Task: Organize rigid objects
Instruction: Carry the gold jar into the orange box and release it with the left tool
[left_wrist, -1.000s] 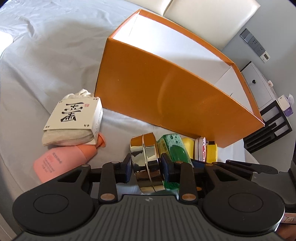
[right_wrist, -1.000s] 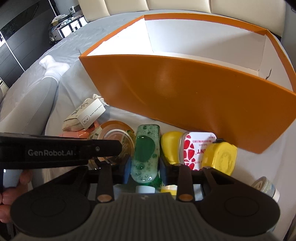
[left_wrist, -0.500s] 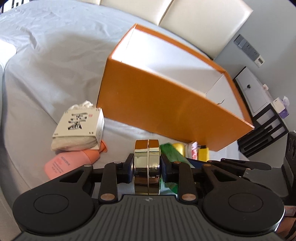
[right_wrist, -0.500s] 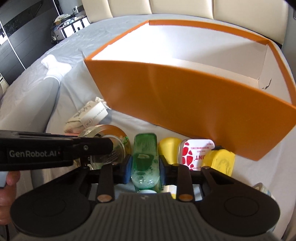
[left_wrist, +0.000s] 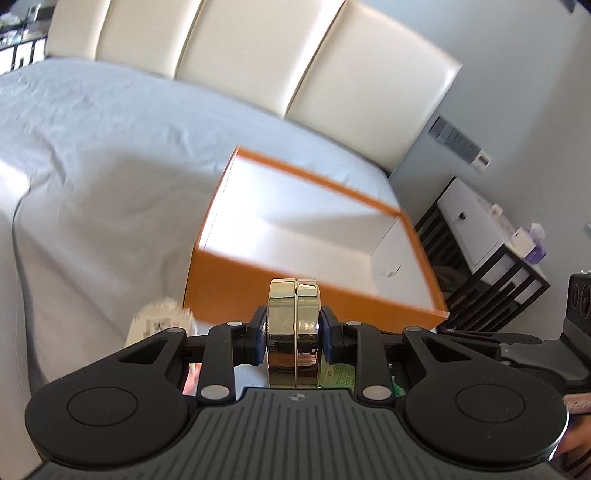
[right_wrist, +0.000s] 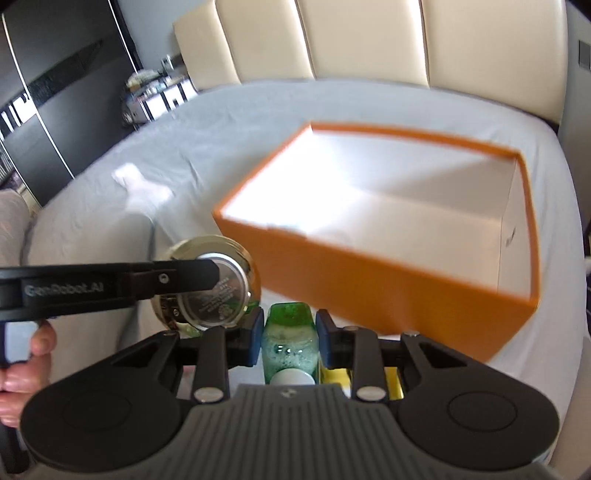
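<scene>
Two pads of the left gripper (left_wrist: 294, 334) pinch a gold jar (left_wrist: 293, 332) on edge, held in the air before the near wall of the orange box (left_wrist: 236, 284) on the bed (left_wrist: 92, 177). From the right wrist, the right gripper (right_wrist: 290, 338) clamps a green bottle (right_wrist: 290, 339), cap toward the camera, before the same box (right_wrist: 388, 291), with the jar (right_wrist: 214, 284) just to its left.

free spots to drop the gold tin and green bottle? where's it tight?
The orange box shows only bare white floor inside its four walls. The grey bedsheet is bare from the box's left wall to the headboard. It is crowded just before the box's near wall: a white packet and yellow items lie under the grippers.
</scene>
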